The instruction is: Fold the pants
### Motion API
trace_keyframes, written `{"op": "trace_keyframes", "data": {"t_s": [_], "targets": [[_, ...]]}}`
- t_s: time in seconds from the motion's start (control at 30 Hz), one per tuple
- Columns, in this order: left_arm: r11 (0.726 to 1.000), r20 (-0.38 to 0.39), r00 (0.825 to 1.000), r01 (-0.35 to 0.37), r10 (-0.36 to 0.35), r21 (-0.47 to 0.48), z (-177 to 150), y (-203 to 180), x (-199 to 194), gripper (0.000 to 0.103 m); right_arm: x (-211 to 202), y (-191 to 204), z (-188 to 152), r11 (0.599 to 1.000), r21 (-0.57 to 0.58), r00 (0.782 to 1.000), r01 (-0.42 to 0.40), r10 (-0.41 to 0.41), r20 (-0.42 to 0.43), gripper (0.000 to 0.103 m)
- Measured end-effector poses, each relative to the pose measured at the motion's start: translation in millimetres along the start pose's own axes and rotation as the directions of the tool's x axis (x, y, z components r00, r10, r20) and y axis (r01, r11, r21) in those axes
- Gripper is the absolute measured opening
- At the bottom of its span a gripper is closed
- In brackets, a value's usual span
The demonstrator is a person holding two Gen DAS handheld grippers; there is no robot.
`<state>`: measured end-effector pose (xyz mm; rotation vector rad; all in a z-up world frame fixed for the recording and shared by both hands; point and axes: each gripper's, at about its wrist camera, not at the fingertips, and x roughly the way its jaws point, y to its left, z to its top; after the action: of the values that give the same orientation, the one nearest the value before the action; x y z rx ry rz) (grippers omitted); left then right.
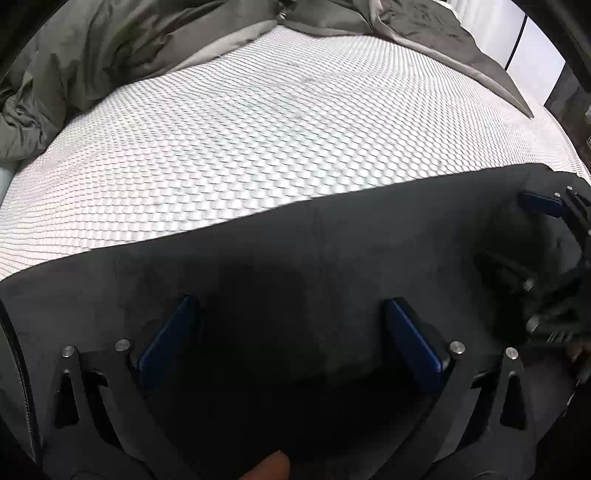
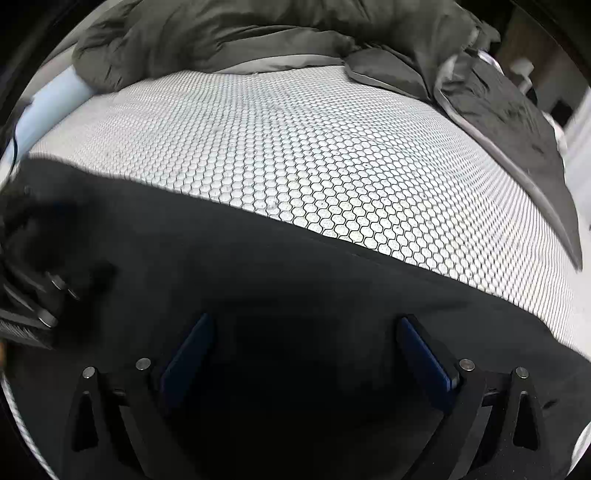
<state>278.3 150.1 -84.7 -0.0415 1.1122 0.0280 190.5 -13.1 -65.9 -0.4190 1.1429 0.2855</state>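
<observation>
Black pants (image 1: 295,251) lie flat across the near part of a bed with a white honeycomb-pattern cover (image 1: 240,147). My left gripper (image 1: 291,306) is open, its blue-padded fingers (image 1: 413,339) spread wide just above the pants, holding nothing. The right gripper shows at the right edge of the left wrist view (image 1: 546,229), over the pants. In the right wrist view the pants (image 2: 295,266) fill the lower half, and my right gripper (image 2: 306,325) is open and empty above them. The left gripper appears blurred at that view's left edge (image 2: 33,277).
A rumpled olive-grey duvet (image 1: 92,55) is heaped along the far and left side of the bed, also in the right wrist view (image 2: 221,33). A dark grey blanket (image 2: 517,129) lies at the right side. The honeycomb cover (image 2: 295,147) stretches beyond the pants.
</observation>
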Motion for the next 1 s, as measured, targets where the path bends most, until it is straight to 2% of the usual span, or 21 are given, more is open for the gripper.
{"op": "trace_keyframes", "data": {"t_s": [0.03, 0.07, 0.1, 0.17, 0.2, 0.3, 0.37, 0.4, 0.47, 0.57, 0.63, 0.67, 0.7, 0.77, 0.87, 0.93, 0.97, 1.0], "targets": [[1.000, 0.011, 1.000, -0.004, 0.004, -0.014, -1.1, 10.3, -2.4, 0.103, -1.2, -9.7, -1.7, 1.000, 0.014, 1.000, 0.009, -0.009, -0.004, 0.100], [0.999, 0.023, 1.000, 0.015, -0.014, -0.036, -2.7, 18.4, -4.9, 0.103, -3.9, -26.9, -7.3, 0.998, 0.041, 0.999, 0.050, -0.049, -0.010, 0.100], [0.998, 0.031, 1.000, -0.004, 0.006, -0.063, -3.8, 29.7, -6.4, 0.103, -5.0, -45.1, -11.8, 0.992, 0.078, 0.995, 0.104, -0.103, -0.017, 0.100], [0.989, 0.025, 0.993, -0.116, 0.119, -0.092, -4.4, 45.8, -7.2, 0.103, -2.7, -81.9, -25.4, 0.970, 0.169, 0.984, 0.177, -0.171, -0.051, 0.100], [0.982, 0.025, 0.989, -0.143, 0.147, -0.120, -6.8, 53.6, -8.7, 0.103, -2.7, -99.3, -32.6, 0.956, 0.218, 0.981, 0.195, -0.185, -0.064, 0.100], [0.971, 0.021, 0.990, -0.131, 0.138, -0.201, -7.9, 67.8, -13.7, 0.102, 0.1, -139.7, -39.1, 0.929, 0.302, 0.977, 0.215, -0.199, -0.082, 0.100], [0.974, 0.031, 0.994, -0.097, 0.105, -0.205, -5.1, 65.6, -17.4, 0.102, -5.8, -138.2, -38.4, 0.931, 0.296, 0.977, 0.214, -0.203, -0.067, 0.100], [0.978, 0.044, 0.998, -0.043, 0.053, -0.205, -0.5, 61.5, -19.3, 0.102, -10.9, -130.3, -35.0, 0.939, 0.276, 0.978, 0.207, -0.203, -0.044, 0.100], [0.984, 0.085, 0.996, 0.046, -0.032, -0.173, 5.8, 39.5, -27.1, 0.102, -21.8, -108.3, -26.4, 0.961, 0.245, 0.990, 0.130, -0.140, 0.022, 0.100], [0.993, 0.097, 0.994, 0.064, -0.055, -0.101, 16.6, 3.9, -23.6, 0.102, -21.0, -76.8, 1.7, 0.978, 0.206, 0.995, -0.006, -0.014, 0.094, 0.100], [0.993, 0.075, 0.994, 0.085, -0.079, -0.082, 28.0, -12.2, -3.9, 0.101, -15.0, -48.5, 13.2, 0.989, 0.143, 0.995, -0.047, 0.034, 0.092, 0.100], [0.993, 0.042, 0.997, 0.070, -0.067, -0.092, 25.8, -18.2, 3.0, 0.101, -12.0, -33.9, 15.6, 0.992, 0.119, 0.996, -0.045, 0.035, 0.083, 0.100], [0.994, 0.016, 0.999, 0.042, -0.040, -0.104, 27.6, -17.7, 11.8, 0.101, 0.9, -31.0, 23.7, 0.995, 0.102, 0.998, -0.009, 0.003, 0.056, 0.095], [0.993, 0.035, 0.999, 0.032, -0.028, -0.109, 28.1, -15.4, 12.1, 0.101, 17.1, -27.3, 25.3, 0.995, 0.074, 0.998, 0.064, -0.065, 0.007, 0.095], [0.991, 0.067, 0.997, -0.027, 0.037, -0.134, 22.0, -0.5, 3.9, 0.102, 24.3, -47.0, 14.8, 0.992, 0.096, 0.996, 0.087, -0.087, -0.007, 0.096], [0.987, 0.065, 0.996, -0.057, 0.068, -0.151, 16.0, 11.3, 0.3, 0.101, 20.4, -62.8, 8.2, 0.985, 0.103, 0.991, 0.135, -0.134, -0.015, 0.096], [0.983, 0.061, 0.992, -0.097, 0.108, -0.156, 13.3, 17.0, -3.0, 0.102, 18.3, -71.8, 3.7, 0.981, 0.113, 0.988, 0.156, -0.155, -0.021, 0.096], [0.979, 0.060, 0.989, -0.124, 0.135, -0.159, 20.7, 39.7, 5.9, 0.102, 17.2, -78.4, -0.3, 0.978, 0.124, 0.986, 0.168, -0.166, -0.026, 0.096]]}}
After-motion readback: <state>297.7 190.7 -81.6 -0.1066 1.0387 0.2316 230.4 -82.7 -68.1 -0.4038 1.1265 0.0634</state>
